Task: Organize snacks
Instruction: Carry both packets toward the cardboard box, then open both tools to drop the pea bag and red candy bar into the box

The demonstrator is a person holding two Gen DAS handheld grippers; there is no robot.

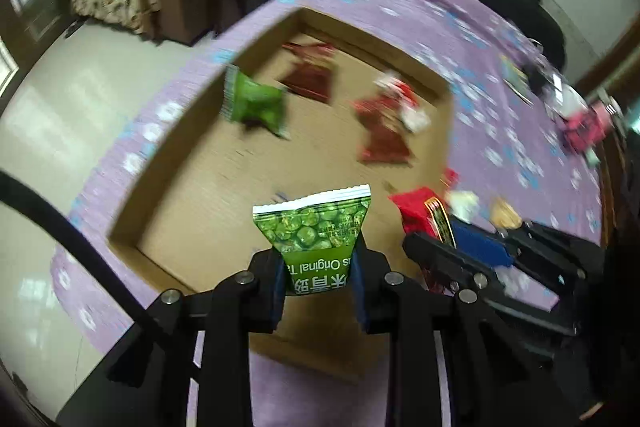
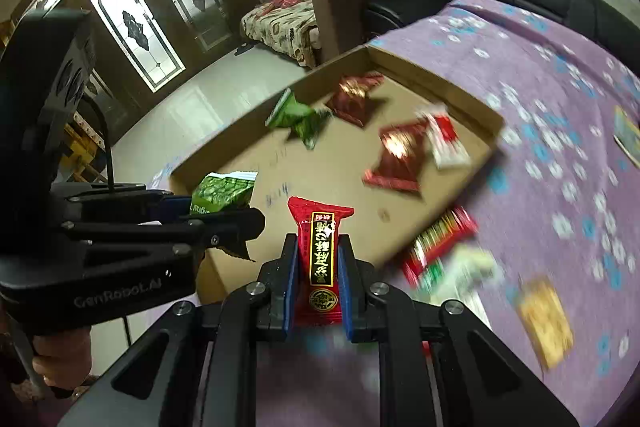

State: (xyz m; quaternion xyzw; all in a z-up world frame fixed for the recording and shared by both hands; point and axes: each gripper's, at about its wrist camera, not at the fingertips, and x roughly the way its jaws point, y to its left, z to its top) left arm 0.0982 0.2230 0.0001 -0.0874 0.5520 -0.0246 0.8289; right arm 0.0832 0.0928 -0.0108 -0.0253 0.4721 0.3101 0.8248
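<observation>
- The left claw (image 1: 318,267) is clenched on a green pea pack (image 1: 316,227), which stands upright between the pads with its crimped top pointing away from the claw.
- The right claw (image 2: 318,279) is clenched on a red bar (image 2: 320,259); the bar's long axis runs along the fingers, its far end sticking out past them.
- Both loads hang over the near part of the cardboard tray (image 2: 460,99), which lies on the purple bedspread (image 2: 540,75) at the bed's edge beside the floor.
- The turning relation: the tray's bare floor lies straight ahead of and below both claws, so I judge a short drop from each would land its snack inside. The left claw sits nearer the tray's floor-side wall, the right nearer the wall that faces the loose snacks.
- Already in the tray: a green pack (image 2: 298,117) and dark red packs (image 2: 356,95) toward the far wall.
- The right view alone shows the snacks left outside, by the tray's near corner: a red-striped pack (image 2: 440,243) and a yellow one (image 2: 544,319), both blurred.
- The left view alone shows more clutter at the bed's far edge.
</observation>
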